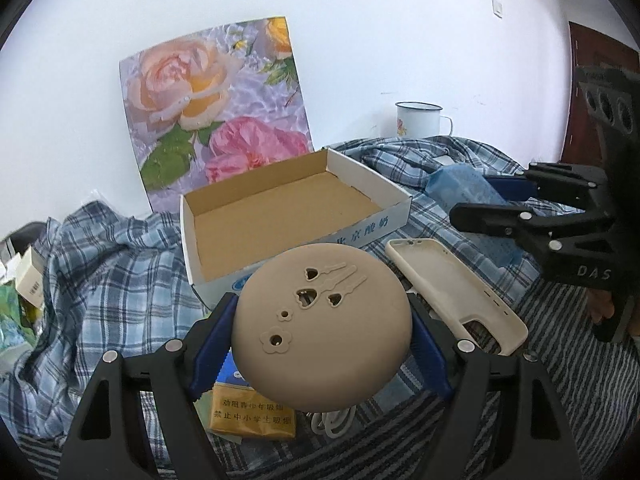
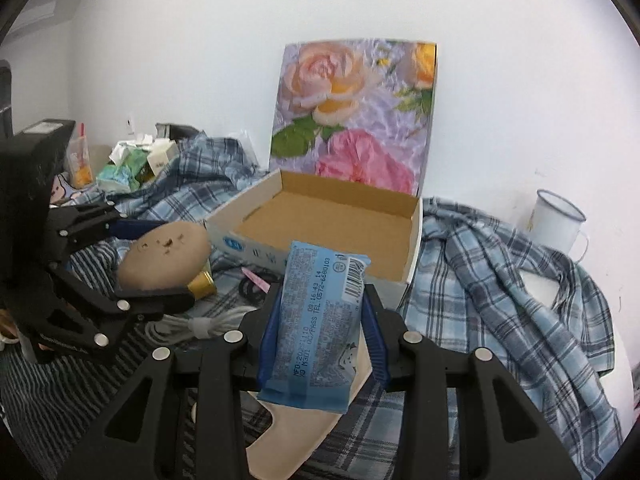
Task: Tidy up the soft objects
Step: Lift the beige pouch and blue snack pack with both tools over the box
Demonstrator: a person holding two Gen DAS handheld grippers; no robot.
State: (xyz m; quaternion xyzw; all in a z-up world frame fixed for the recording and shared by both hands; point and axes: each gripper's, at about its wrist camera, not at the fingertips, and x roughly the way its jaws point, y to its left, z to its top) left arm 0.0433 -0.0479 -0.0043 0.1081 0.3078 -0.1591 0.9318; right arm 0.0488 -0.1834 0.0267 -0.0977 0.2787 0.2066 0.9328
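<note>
My left gripper [image 1: 322,320] is shut on a round tan silicone pad [image 1: 324,328] with cut-out shapes, held just in front of the open cardboard box [image 1: 280,208]. It also shows in the right wrist view [image 2: 166,256]. My right gripper [image 2: 320,308] is shut on a blue tissue pack [image 2: 316,328], held before the same box [image 2: 332,220]. The pack also shows in the left wrist view [image 1: 468,192]. A cream phone case [image 1: 456,292] lies on the cloth right of the box.
A plaid shirt [image 2: 508,280] is bunched around the box. A floral board [image 1: 216,100] leans on the wall behind. A white enamel mug [image 1: 418,120] stands back right. A yellow cigarette pack [image 1: 252,416] and white cable [image 2: 188,324] lie near the front.
</note>
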